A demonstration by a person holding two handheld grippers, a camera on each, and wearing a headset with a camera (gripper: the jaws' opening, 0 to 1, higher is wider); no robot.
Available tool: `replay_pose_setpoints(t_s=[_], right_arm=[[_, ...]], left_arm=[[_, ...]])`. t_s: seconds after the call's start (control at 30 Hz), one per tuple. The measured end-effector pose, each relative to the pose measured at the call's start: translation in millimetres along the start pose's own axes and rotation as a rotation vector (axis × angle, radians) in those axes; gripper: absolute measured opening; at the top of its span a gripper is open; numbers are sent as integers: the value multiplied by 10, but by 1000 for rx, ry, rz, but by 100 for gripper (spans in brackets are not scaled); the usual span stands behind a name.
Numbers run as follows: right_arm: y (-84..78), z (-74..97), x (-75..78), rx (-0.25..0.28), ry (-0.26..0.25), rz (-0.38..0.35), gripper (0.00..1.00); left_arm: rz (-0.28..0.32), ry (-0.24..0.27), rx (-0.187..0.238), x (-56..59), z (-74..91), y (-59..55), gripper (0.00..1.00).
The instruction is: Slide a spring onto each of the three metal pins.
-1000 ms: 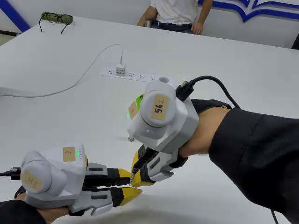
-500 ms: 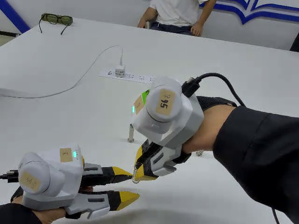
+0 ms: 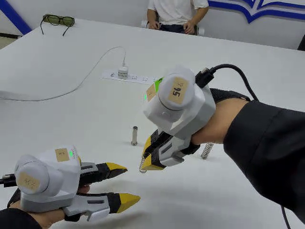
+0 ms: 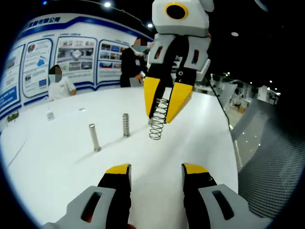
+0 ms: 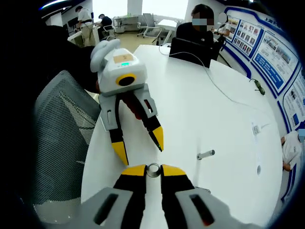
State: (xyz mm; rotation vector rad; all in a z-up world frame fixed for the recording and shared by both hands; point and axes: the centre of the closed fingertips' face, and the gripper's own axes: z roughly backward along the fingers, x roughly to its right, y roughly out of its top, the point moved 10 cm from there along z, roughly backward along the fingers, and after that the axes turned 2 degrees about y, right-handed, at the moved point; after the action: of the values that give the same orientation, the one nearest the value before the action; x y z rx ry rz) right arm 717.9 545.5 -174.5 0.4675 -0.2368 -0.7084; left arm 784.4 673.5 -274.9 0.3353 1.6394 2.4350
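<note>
Now the spring is pinched at its top end between the yellow tips of the right gripper, jaws clamped on it, coils hanging out below the tips. We see it low over the white table, though we cannot tell whether its free end touches the surface. From the right gripper view we look straight down its ring, caught between the closed tips.

Just beside it, on the far side, stands the bare pin, upright with nothing on it. In the left gripper view that pin sits left of the hanging spring, and between them rises a second pin with a fitted coil wrapped around it.

Nearer to us, the left gripper is released, jaws spread wide and holding nothing, its tips aimed at the spring and apart from it.

Further back we have a power strip with a plug and white cable, glasses at the far corner, and a person seated at the far edge.
</note>
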Motion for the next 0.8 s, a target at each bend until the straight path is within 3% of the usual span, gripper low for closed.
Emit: replay_pose_setpoints(t_s=[0.4, 0.8], right_arm=[[6, 90, 189, 7, -64, -17, 12], [116, 148, 526, 11, -136, -28, 12]], left_arm=[[19, 27, 9, -39, 21, -13, 47], [29, 39, 19, -79, 34, -22, 50]])
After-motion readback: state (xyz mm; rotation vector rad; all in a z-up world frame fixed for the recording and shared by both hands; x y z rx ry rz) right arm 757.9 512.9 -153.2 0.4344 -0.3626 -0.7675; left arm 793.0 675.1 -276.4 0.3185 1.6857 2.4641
